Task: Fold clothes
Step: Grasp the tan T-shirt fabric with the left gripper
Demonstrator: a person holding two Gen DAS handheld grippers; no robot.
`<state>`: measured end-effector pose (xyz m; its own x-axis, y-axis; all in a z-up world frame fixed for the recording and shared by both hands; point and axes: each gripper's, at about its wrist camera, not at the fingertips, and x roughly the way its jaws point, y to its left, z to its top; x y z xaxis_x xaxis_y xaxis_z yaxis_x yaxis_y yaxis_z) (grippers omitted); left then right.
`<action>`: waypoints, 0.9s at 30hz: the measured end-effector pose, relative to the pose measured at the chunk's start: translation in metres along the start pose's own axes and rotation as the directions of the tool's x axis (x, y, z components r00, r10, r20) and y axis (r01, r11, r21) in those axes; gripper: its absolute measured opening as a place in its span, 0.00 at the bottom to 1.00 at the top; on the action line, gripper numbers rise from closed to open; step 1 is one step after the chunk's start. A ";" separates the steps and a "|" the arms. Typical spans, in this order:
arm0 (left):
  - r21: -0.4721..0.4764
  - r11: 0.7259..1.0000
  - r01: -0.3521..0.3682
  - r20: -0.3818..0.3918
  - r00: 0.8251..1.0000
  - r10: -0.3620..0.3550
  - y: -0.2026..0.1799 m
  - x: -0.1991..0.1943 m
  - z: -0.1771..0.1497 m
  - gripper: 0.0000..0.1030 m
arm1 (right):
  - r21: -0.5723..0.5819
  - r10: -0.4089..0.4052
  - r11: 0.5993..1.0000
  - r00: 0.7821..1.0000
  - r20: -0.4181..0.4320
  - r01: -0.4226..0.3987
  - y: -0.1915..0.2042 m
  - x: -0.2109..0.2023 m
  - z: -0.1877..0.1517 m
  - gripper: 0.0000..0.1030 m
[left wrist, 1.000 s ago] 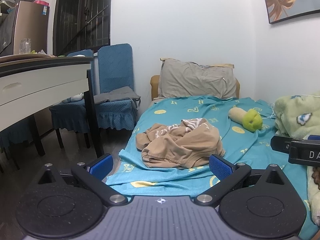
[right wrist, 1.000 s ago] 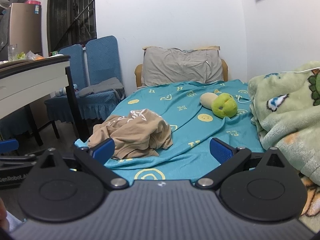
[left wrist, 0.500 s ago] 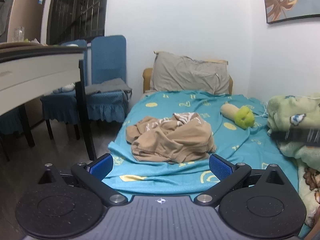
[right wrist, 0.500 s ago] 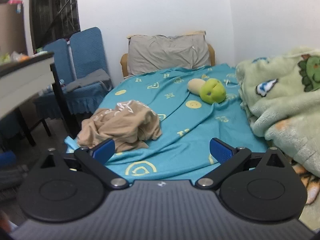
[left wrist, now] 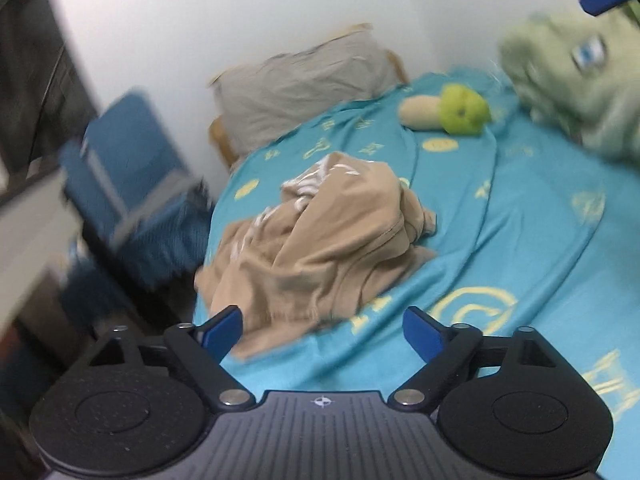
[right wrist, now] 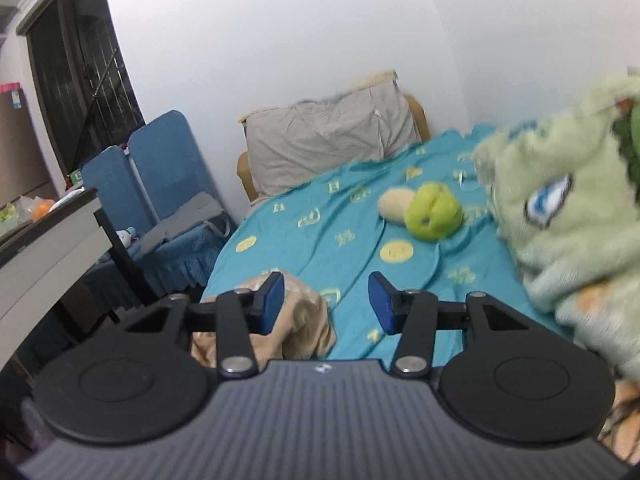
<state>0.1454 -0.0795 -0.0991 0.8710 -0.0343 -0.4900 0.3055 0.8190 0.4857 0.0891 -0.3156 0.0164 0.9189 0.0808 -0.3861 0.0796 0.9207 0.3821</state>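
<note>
Crumpled tan garment (left wrist: pixel 320 240), soft and creased with a pale printed patch, lies heaped near the left edge of the smooth teal sheet (left wrist: pixel 520 240), by a fuzzy green blanket (right wrist: pixel 568 216) and round plush toy (right wrist: pixel 430 210). It sits ahead of the left gripper (left wrist: pixel 322 326), whose fingers are spread wide and empty. The right gripper (right wrist: pixel 326 302), fingers parted with nothing between them, hovers above the garment's right edge

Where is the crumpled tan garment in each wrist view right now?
Left wrist: tan garment mid-frame on the teal sheet, just beyond the open gripper.
Right wrist: tan garment low left of centre, partly hidden behind the gripper's left finger.
Shared landmark: green plush toy.
</note>
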 end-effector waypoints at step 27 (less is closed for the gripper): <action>-0.358 0.925 0.132 0.338 0.941 -0.003 0.075 -0.058 0.016 0.13 | -0.009 0.058 0.998 0.987 -0.151 -0.060 -0.014 0.069 -0.033 0.50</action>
<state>0.1235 -0.0254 -0.0228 0.9487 -0.2285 -0.2184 0.2595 0.9575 0.1256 0.1385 -0.3106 -0.0429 0.8533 0.1904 -0.4854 0.0209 0.9177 0.3966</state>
